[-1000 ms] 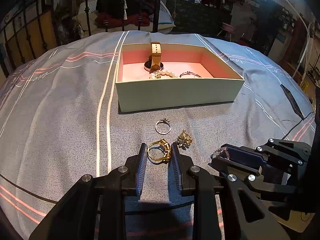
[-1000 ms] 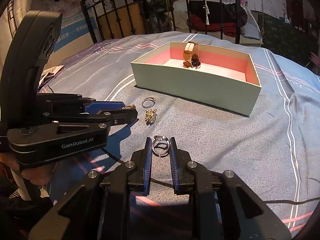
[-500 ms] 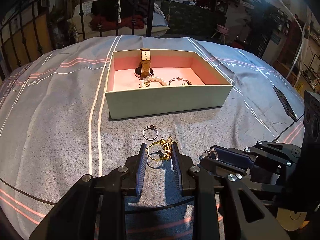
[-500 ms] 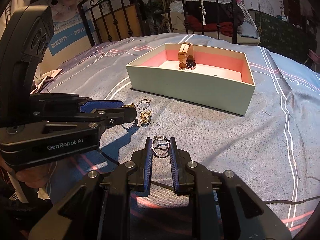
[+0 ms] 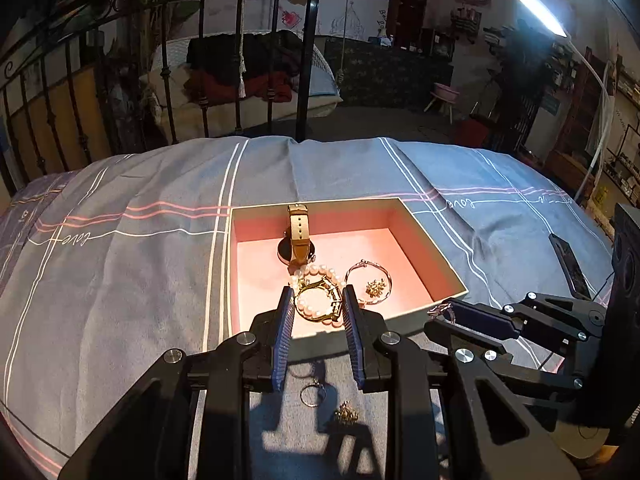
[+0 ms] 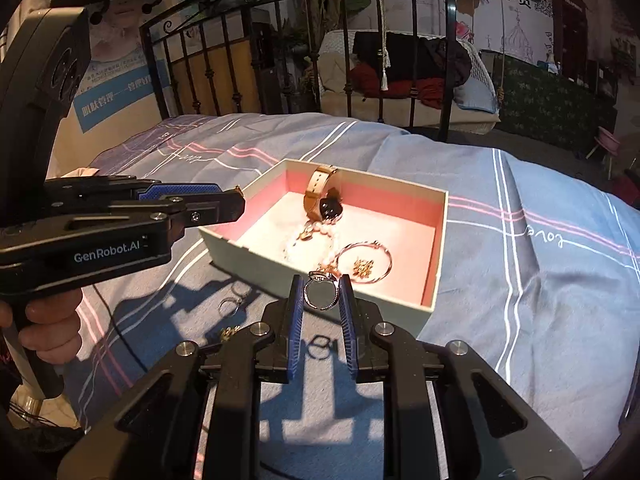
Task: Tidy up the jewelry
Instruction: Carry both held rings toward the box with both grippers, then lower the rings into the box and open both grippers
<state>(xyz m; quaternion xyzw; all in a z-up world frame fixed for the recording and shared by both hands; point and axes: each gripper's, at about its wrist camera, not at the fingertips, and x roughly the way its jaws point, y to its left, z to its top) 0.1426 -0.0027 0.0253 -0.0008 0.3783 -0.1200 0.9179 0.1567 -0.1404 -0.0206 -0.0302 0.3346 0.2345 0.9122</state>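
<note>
Left claw [image 5: 317, 305]: your jaws pinch the gold ring [image 5: 319, 299] above the box [image 5: 448, 280], poised for release | Right claw [image 6: 322, 294]: clamped on silver ring [image 6: 320, 292] near box rim, next | Bed [image 5: 120, 280]: small ring [image 5: 312, 395], charm [image 5: 346, 413] unsorted.

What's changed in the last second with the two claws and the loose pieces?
Both claws rose from the bedspread and moved forward to the box. The left claw, shut on the gold ring, now hangs over the box's inside; the right claw, shut on the silver ring, is at the near wall. No change in either grip. Small ring and gold charm remain on the bedspread.
</note>
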